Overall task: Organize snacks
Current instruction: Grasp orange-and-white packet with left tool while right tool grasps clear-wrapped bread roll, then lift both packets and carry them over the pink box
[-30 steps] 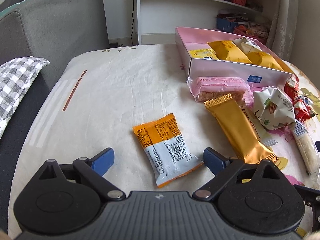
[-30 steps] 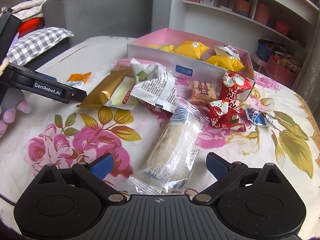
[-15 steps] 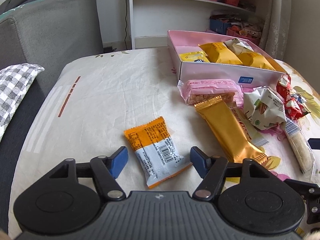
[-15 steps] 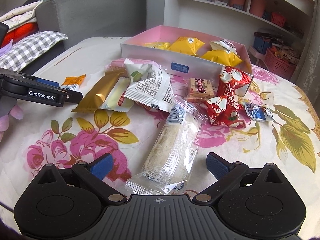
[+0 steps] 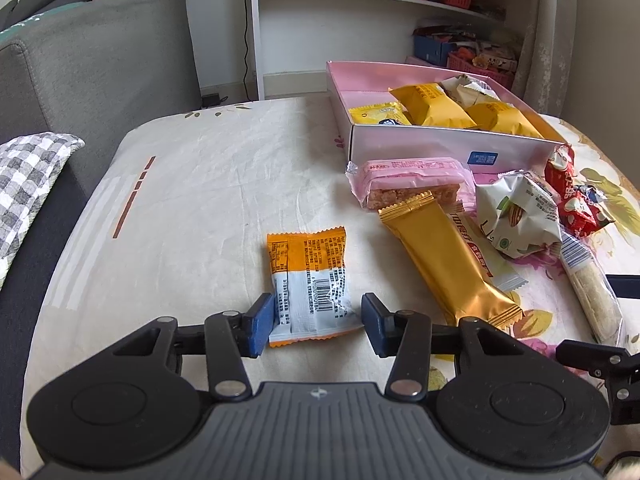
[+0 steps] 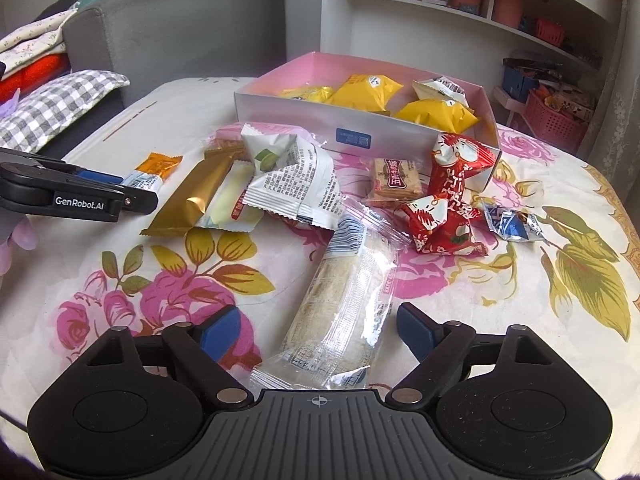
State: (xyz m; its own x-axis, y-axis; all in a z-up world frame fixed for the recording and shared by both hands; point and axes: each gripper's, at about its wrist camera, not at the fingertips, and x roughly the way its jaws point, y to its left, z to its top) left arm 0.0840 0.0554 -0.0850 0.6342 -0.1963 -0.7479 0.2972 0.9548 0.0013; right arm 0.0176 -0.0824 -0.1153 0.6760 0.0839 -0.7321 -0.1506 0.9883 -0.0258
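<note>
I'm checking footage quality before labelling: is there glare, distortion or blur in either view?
Left wrist view: fisheye bends the shelf uprights; the gold bar wrapper shows a soft sheen. Right wrist view: glare streaks the clear-wrapped long snack, dark vignette in the corners. Both look sharp.

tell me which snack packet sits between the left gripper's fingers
The orange-and-white packet with the barcode, lying alone on the plain cloth. The left gripper brackets its near end; the other loose snacks lie further right.

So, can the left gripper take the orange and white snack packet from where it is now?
Probably yes. The left gripper is open with the orange and white packet lying flat between its fingers. Nothing lies on the packet, and the gold bar sits apart to the right.
</note>
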